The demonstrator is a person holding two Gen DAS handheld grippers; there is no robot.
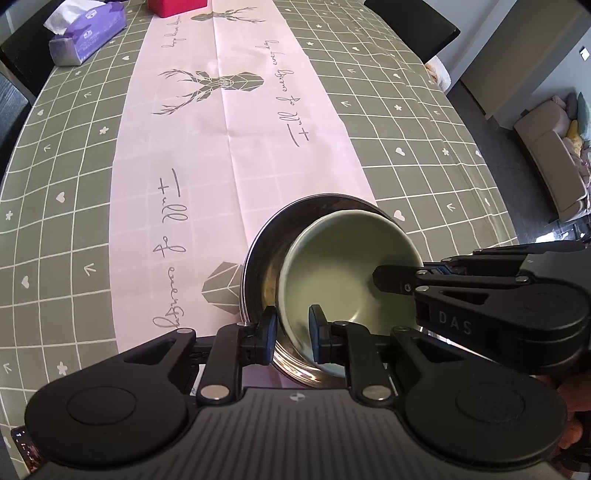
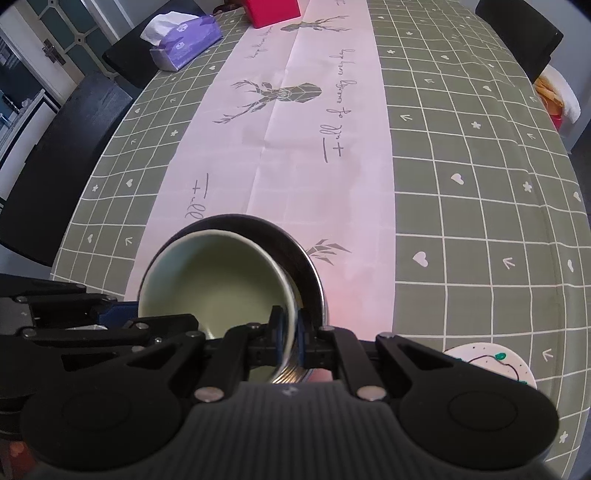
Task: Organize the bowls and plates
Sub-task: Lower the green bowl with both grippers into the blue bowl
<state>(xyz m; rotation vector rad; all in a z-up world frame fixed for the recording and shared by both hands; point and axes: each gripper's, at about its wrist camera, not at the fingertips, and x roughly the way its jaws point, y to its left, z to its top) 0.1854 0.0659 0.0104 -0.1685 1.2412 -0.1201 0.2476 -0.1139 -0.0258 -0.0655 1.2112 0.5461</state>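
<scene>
Left wrist view: both grippers grip nested bowls.
Left gripper (image 1: 292, 334) pinches green bowl (image 1: 343, 269) rim; right gripper (image 2: 289, 338) clamps steel bowl (image 2: 299, 254) wall at 6 o'clock.

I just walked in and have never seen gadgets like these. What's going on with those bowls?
A person is working two hand-held claws over a dining table covered in a green checked cloth. The left claw is pinching the near rim of a pale green bowl, which sits tilted inside a larger steel bowl. The right claw is clamped across the rims of the bowls on the opposite side. A tissue pack lies at the far end, untouched.
</scene>
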